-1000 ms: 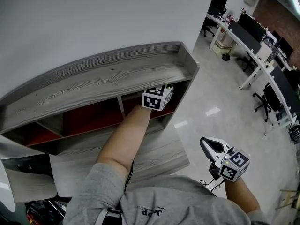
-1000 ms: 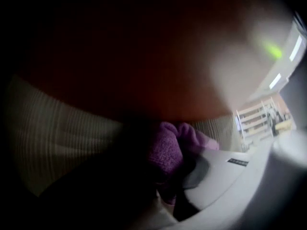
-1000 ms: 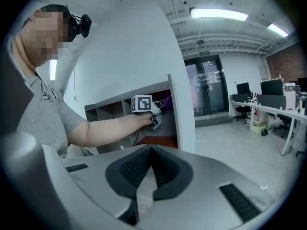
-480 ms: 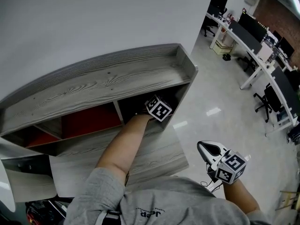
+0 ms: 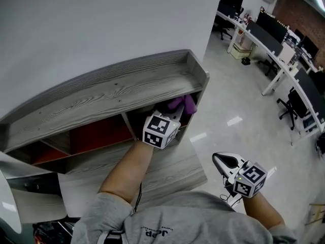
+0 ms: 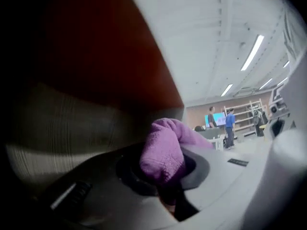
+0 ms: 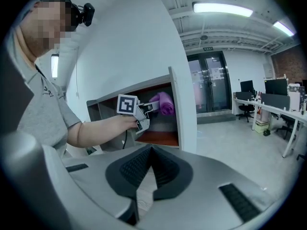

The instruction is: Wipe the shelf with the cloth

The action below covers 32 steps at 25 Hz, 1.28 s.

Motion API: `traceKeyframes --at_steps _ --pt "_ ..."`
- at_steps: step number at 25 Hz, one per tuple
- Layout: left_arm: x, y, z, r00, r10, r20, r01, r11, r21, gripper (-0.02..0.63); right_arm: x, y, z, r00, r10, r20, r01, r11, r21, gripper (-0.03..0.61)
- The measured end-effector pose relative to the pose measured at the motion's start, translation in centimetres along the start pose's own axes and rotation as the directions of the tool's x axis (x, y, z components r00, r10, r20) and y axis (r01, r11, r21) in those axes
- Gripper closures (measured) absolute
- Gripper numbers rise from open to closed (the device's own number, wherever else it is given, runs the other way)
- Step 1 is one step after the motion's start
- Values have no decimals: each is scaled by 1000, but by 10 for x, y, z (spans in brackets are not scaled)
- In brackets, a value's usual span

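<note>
Left gripper [image 6: 168, 176], lower centre of frame: jaws closed on a bunched purple cloth [image 6: 165, 147], which rises above them. Upper left: dark red panel [image 6: 96, 47]. Left, below it: grey wood-grain surface [image 6: 62, 128], blurred. Right, mid-height: two people [image 6: 229, 126] standing by a lit screen [image 6: 219, 120]. Upper right: ceiling strip lights [image 6: 253, 51]

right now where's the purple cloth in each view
Head view: purple cloth at centre, just ahead of the left gripper, at the shelf's right-hand compartment.
Left gripper view: cloth at centre, clamped between the jaws.
Right gripper view: cloth upper middle, inside the shelf opening.
Shared landmark: the shelf's red inner panel.
</note>
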<state>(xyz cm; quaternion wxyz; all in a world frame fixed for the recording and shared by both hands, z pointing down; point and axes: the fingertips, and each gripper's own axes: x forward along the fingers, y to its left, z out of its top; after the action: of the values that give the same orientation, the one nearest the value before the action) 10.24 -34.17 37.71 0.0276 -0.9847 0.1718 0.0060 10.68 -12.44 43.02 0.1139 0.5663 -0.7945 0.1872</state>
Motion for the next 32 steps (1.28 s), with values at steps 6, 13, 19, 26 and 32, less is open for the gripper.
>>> traceKeyframes --at_steps 6,13,19,26,32 --pt "11 -19 37 996 -25 81 36 990 -138 546 1 11 -1 1000 10 7 -10 1000 -3 557" --pt "16 -23 29 999 32 -24 -31 999 44 540 -10 9 -5 1000 -17 12 17 1000 3 557" --pt "16 -28 -55 967 75 -243 -29 982 189 541 -12 7 -14 1000 -20 7 20 1000 17 557" --pt "18 -34 -179 790 123 -600 107 937 333 544 -7 11 -16 1000 7 15 -7 1000 2 557" --pt "-7 2 -124 875 222 -431 -216 974 63 545 -7 3 -11 994 104 25 -103 994 -29 557"
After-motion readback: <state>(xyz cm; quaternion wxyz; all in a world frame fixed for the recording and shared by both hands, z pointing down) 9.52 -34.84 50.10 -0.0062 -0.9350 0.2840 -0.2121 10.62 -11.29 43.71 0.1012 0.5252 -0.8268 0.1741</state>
